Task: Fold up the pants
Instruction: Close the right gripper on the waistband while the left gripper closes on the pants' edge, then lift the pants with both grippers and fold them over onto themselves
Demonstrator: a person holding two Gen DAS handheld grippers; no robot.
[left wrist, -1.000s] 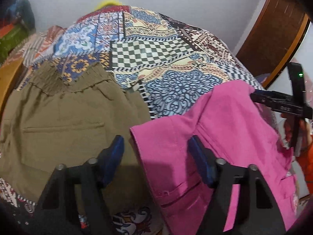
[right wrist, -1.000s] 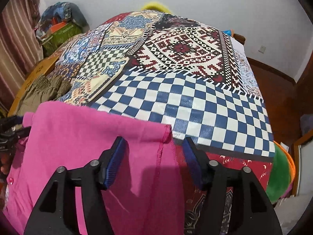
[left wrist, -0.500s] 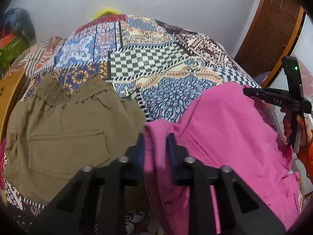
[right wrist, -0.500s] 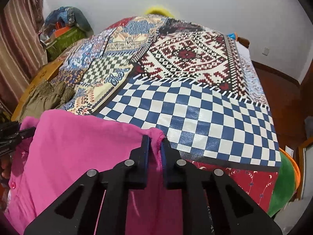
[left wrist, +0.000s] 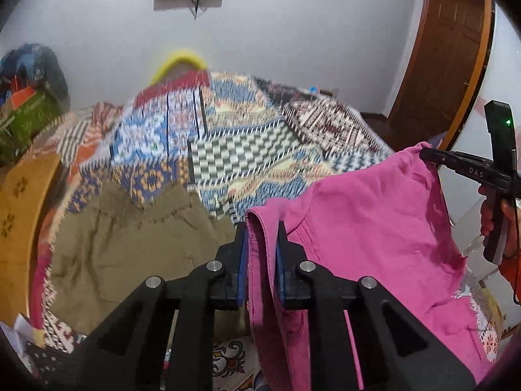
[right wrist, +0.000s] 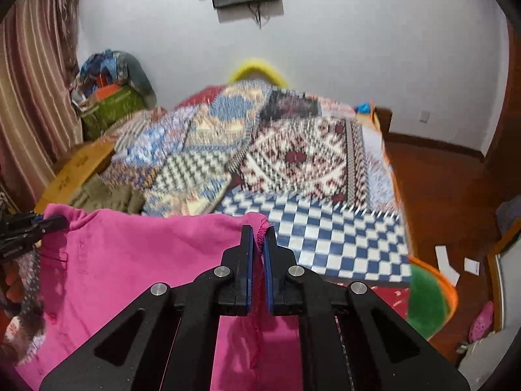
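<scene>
The pink pants (left wrist: 368,228) hang in the air between my two grippers, above the near edge of the bed. My left gripper (left wrist: 260,228) is shut on one top corner of the pink fabric. My right gripper (right wrist: 257,231) is shut on the other corner, at a frayed hem; the pants (right wrist: 146,260) spread left from it. In the left wrist view the right gripper (left wrist: 429,156) shows at the far right, clamped on the cloth. In the right wrist view the left gripper (right wrist: 55,223) shows at the far left, clamped on the cloth.
An olive-brown pair of pants (left wrist: 130,244) lies flat on the bed's left side, also visible in the right wrist view (right wrist: 107,195). The bed has a patchwork cover (right wrist: 293,163). Bags (right wrist: 107,97) are piled by the curtain. A wooden door (left wrist: 449,65) stands at right.
Both grippers closed on the corners of the pink pants, then lifted them up off the bed. Both views tilted upward, showing more wall.
</scene>
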